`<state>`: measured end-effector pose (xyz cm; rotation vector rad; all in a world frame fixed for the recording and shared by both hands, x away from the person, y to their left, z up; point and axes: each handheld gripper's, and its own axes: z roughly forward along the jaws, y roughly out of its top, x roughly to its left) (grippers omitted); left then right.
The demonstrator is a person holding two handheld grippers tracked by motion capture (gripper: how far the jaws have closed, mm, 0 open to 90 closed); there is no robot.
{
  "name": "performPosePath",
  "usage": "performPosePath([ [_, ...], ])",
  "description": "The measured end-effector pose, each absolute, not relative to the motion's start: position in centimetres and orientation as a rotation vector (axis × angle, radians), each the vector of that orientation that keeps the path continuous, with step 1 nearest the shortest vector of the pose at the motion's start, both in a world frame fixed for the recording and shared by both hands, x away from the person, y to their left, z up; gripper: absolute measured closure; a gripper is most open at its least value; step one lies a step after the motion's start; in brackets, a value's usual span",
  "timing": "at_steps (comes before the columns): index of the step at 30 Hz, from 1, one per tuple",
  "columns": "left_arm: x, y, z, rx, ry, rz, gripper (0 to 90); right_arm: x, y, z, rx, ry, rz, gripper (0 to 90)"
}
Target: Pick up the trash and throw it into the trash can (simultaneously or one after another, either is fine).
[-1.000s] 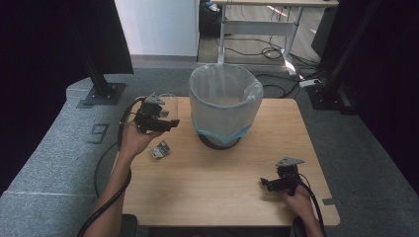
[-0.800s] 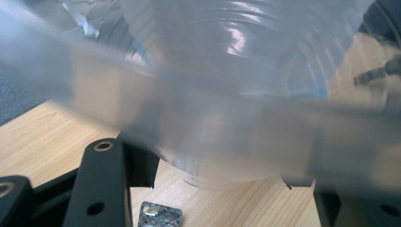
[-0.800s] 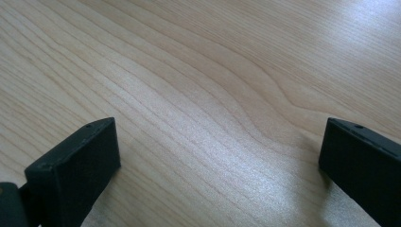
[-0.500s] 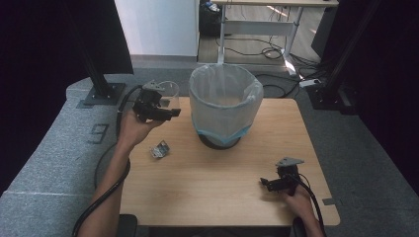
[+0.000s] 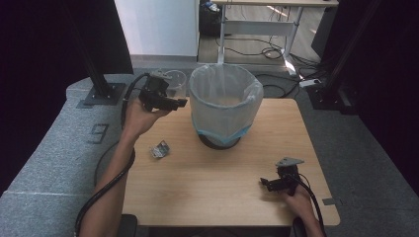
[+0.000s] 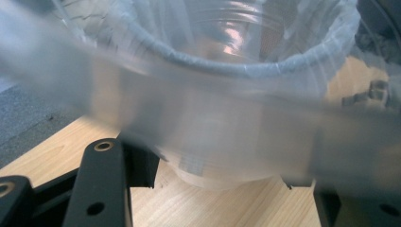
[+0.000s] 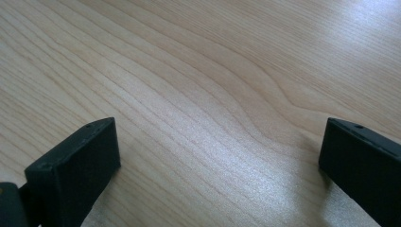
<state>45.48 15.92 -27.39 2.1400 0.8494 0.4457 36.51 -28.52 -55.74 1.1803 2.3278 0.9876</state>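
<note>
1. At the table's far left, we held a clear plastic cup [image 5: 177,83] clamped between our left gripper [image 5: 170,102] jaws, raised beside the lined bin [image 5: 225,106].
2. Near the right edge, our right gripper [image 5: 267,183] rested with jaws wide apart over bare table [image 5: 207,187].

Clear plastic cup [image 5: 175,83]: transparent, ribbed wall, wide rim, narrower base. Held above the counter [image 5: 217,182] at its far left corner, just left of the bin [image 5: 225,106]; whether the two touch cannot be told. In the left gripper view the cup [image 6: 208,127] sits between the two black jaws, gripped low on its body near the base, rim close to the lens and blurred, the wood grain visible through its wall. Cup appears empty. The bin is a round container lined with a translucent bag, standing upright at the counter's far centre.
</note>
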Motion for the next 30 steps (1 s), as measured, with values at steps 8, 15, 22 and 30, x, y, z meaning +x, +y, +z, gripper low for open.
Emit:
performPosePath([
  [8, 46.3, 14.5, -26.5, 2.142, 0.834, 0.44, 41.8, 36.5, -28.5, -55.7, 1.18, 2.328, 0.988, 0.0],
  [15, 47.1, 12.8, -25.6, 2.145, 0.808, 0.444, 41.8, 36.5, -28.5, -55.7, 1.182, 2.329, 0.987, 0.0],
  [22, 47.6, 11.4, -25.3, 2.153, 0.792, 0.447, 41.9, 36.5, -28.5, -55.7, 1.18, 2.328, 0.988, 0.0],
  [30, 48.5, 9.7, -25.2, 2.157, 0.785, 0.445, 41.9, 36.5, -28.5, -55.7, 1.18, 2.328, 0.988, 0.0],
])
